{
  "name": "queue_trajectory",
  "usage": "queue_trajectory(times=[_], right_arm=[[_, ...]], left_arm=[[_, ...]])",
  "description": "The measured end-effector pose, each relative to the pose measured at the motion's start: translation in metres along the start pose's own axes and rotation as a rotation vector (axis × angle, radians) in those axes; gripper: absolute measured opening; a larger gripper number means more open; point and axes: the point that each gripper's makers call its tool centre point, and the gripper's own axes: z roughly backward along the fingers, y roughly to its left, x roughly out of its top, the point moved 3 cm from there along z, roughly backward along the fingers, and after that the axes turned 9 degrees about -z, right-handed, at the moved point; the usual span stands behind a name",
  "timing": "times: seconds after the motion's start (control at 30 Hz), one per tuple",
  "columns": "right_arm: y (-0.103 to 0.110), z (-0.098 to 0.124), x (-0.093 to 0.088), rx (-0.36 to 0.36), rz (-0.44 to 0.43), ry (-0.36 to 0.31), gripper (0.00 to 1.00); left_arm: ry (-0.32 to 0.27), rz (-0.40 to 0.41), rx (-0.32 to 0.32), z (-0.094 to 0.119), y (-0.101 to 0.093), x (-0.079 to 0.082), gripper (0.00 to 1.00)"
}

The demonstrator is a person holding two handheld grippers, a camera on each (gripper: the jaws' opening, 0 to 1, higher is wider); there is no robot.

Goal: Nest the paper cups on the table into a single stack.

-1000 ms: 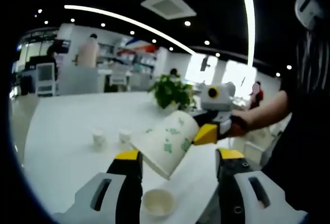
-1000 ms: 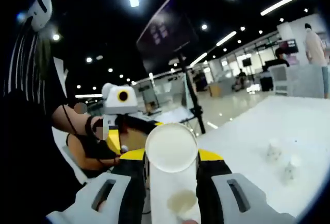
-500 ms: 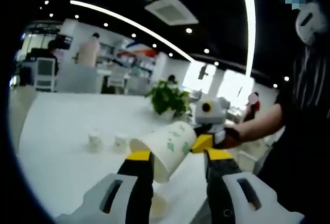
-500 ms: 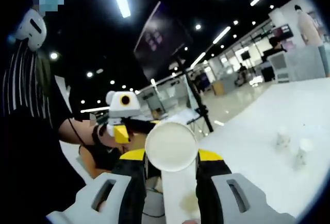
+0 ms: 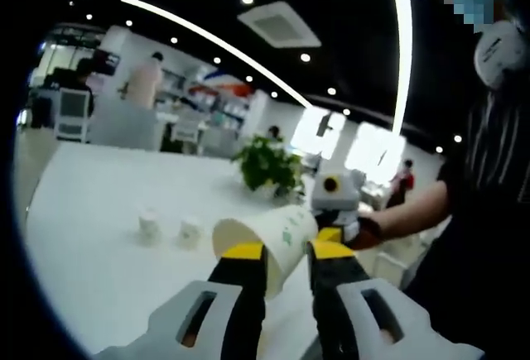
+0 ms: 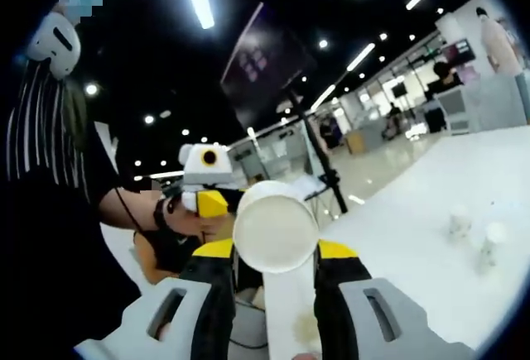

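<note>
Right now I've got a paper cup (image 6: 275,234) clamped between the jaws of my right gripper (image 6: 273,254), mouth or base facing the lens as a plain white disc, lifted well up off the table (image 6: 414,236). In the left gripper view the same cup (image 5: 267,240) lies on its side, open rim toward my left gripper (image 5: 278,252), and it sits between those jaws too; they look drawn in close against its wall, but I cannot tell whether they are truly pinching it or just bracketing it. My right gripper (image 5: 335,229) shows behind the cup there, gripping the far end. So both tools meet at this one cup, which reads to me like a hand-over or a re-grip rather than a nesting move. As for progress: nothing I can see is stacked yet. Two small cups (image 5: 169,228) stand upright side by side out on the white table (image 5: 91,236), apart from each other and well away from the one I hold; they show again in the right gripper view as two little white cups (image 6: 474,229) near the right edge. I judge the task to be early, with the held cup to be set into or over another and both small ones left to gather. Writing: the held cup carries green printed marks on its side, a pattern or logo, too blurred to read. No other label I can make out.
</note>
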Motion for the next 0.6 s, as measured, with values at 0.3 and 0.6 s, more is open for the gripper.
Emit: queue_trajectory(times=[0.3, 0.6], right_arm=[[0.0020, 0.0011, -0.0013, 0.016, 0.003, 0.002, 0.32], [0.0016, 0.0018, -0.0042, 0.015, 0.090, 0.063, 0.32]], left_arm=[[0.014, -0.002, -0.013, 0.0002, -0.0025, -0.0002, 0.10], [0.030, -0.062, -0.068, 0.0003, -0.0076, -0.0020, 0.06]])
